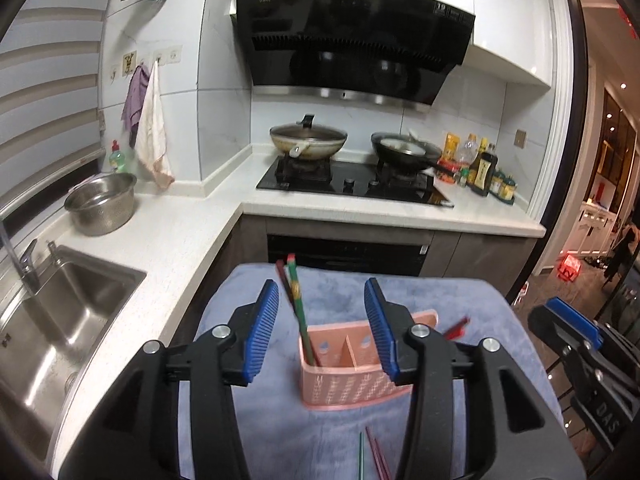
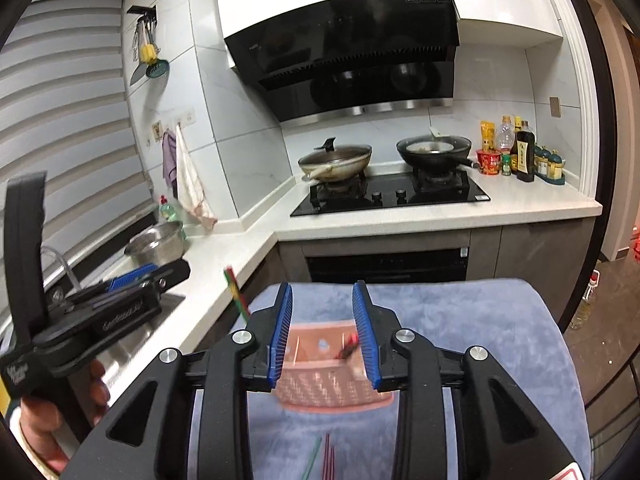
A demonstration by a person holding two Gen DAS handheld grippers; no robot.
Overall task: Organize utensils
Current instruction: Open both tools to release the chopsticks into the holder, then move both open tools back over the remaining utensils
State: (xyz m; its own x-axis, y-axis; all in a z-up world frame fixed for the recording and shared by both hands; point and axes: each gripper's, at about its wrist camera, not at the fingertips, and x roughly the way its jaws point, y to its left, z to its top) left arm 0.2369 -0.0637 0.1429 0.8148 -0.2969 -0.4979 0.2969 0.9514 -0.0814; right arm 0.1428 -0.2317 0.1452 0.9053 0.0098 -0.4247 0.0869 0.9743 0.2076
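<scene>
The range hood (image 2: 352, 52) is carrying a white "19" label at its upper right; smaller print beside it is unreadable. The left claw (image 1: 322, 330) is showing part of a white word on its body in the right wrist view, too distorted to read. Its jaws are standing apart, gripping nothing. The pink utensil holder (image 1: 340, 376) is sitting just beyond it on the blue towel (image 1: 460, 300) covering the tabletop, with chopsticks (image 1: 298, 308) leaning in its left compartment. The right claw (image 2: 322, 334) is likewise parted and empty; a blurred red chopstick (image 2: 347, 349) is possibly dropping into the holder. More chopsticks (image 2: 326, 456) are lying on the towel below.
</scene>
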